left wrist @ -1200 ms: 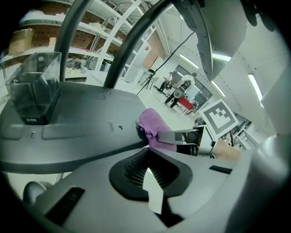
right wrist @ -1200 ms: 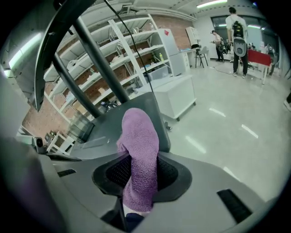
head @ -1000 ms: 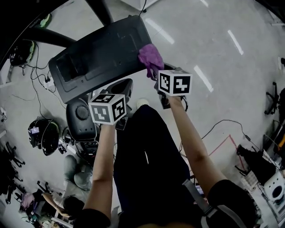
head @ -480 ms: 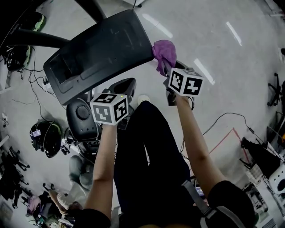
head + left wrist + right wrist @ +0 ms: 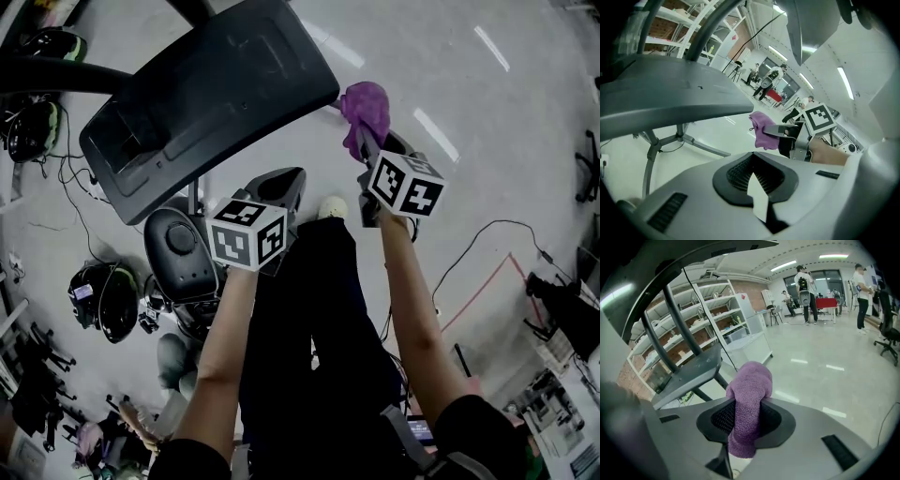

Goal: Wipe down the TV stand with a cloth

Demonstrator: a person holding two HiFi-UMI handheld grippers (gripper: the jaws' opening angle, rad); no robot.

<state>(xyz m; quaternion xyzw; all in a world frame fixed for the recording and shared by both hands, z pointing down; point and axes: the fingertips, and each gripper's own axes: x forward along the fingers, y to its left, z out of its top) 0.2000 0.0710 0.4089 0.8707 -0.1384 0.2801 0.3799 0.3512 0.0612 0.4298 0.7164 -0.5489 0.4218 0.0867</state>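
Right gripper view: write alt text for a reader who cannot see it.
The right gripper is shut on a purple cloth, whose bunched end sticks up past the jaws. Behind it at left is a grey shelf of the TV stand with dark poles; people stand far off across the floor.

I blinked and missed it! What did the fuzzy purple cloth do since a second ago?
The right gripper, shut on the fuzzy purple cloth, slid it rightward off the corner of the dark plastic TV stand shelf. The cloth is now just beyond that corner's edge. Nothing was picked up or let go. The left gripper stayed low in front of the person's legs, empty.
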